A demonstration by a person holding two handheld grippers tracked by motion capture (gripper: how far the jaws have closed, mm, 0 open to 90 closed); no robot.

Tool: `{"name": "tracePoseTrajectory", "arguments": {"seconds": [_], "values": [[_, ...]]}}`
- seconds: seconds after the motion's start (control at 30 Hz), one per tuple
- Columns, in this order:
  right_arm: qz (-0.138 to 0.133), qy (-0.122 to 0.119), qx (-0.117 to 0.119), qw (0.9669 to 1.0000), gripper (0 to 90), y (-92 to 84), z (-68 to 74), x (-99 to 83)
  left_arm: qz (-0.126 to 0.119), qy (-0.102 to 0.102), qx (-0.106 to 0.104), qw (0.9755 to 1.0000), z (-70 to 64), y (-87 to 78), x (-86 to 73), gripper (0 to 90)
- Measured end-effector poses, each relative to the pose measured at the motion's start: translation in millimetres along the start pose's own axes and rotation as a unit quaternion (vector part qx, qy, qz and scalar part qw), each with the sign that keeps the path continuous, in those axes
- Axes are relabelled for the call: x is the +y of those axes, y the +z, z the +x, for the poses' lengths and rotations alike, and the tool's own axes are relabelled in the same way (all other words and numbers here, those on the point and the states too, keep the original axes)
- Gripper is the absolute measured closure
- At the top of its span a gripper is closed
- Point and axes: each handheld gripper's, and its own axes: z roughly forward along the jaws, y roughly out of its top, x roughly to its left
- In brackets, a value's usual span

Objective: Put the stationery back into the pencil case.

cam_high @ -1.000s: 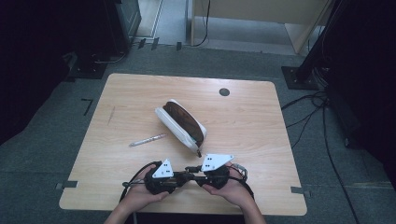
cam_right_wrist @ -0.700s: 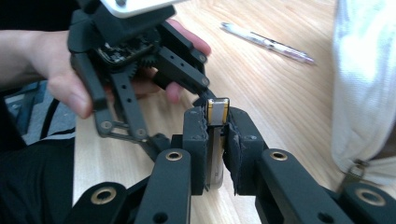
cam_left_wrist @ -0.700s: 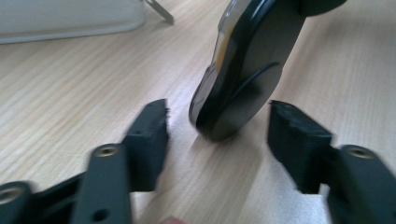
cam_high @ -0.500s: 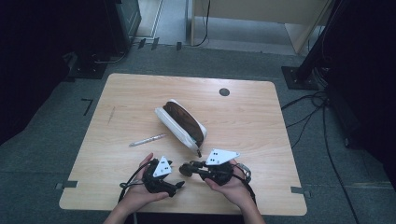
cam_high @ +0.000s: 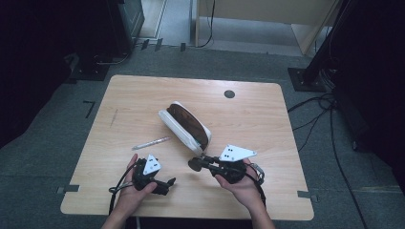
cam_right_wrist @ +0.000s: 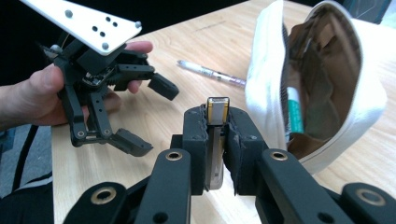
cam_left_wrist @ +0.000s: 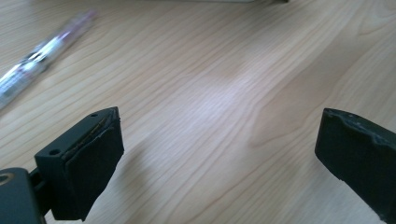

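My right gripper (cam_right_wrist: pixel 217 122) is shut on a small flat piece with a metal rim (cam_right_wrist: pixel 218 103), which stands up between its pads. In the high view this gripper (cam_high: pixel 196 163) points left, just below the near end of a white pouch (cam_high: pixel 184 125). The pouch (cam_right_wrist: pixel 322 84) lies unzipped, showing a brown lining and a green-and-white tube (cam_right_wrist: pixel 293 109). My left gripper (cam_high: pixel 167 183) is open near the table's front edge; its jaws have just been opening and nothing is between them (cam_left_wrist: pixel 224 158). A clear pen (cam_high: pixel 150 143) lies left of the pouch.
The wooden table (cam_high: pixel 143 95) has a round black grommet (cam_high: pixel 229 94) at the back right. Cables (cam_high: pixel 315 121) trail over the floor on the right. A stand base (cam_high: pixel 305 78) sits behind the table's right corner.
The two grippers met tip to tip before and have parted. The left one opened its jaws and drew back left. The right one rose slightly toward the pouch with the small piece.
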Motion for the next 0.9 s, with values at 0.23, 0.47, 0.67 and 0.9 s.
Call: {"name": "tracePoseTrajectory", "arguments": {"seconds": [0.23,0.47,0.67,0.9], "values": [[-0.007,0.002,-0.013,0.9999,79.5,-6.8,-2.2,10.0,0.02,-0.005,0.031,0.9993,16.2,-7.6,-9.4,1.5],[-0.019,0.002,-0.021,0.9996,79.5,-16.7,-4.2,21.6,0.025,-0.044,0.059,0.997,39.3,-18.3,-20.0,1.5],[-0.034,0.005,-0.03,0.9989,79.5,-23.5,-7.3,29.9,0.027,-0.063,0.081,0.9944,54.8,-25.8,-27.5,1.5],[-0.052,0.011,-0.049,0.9974,79.5,-27.8,-12.5,42.5,0.031,-0.078,0.101,0.9913,70.2,-31.8,-34.6,1.5]]}}
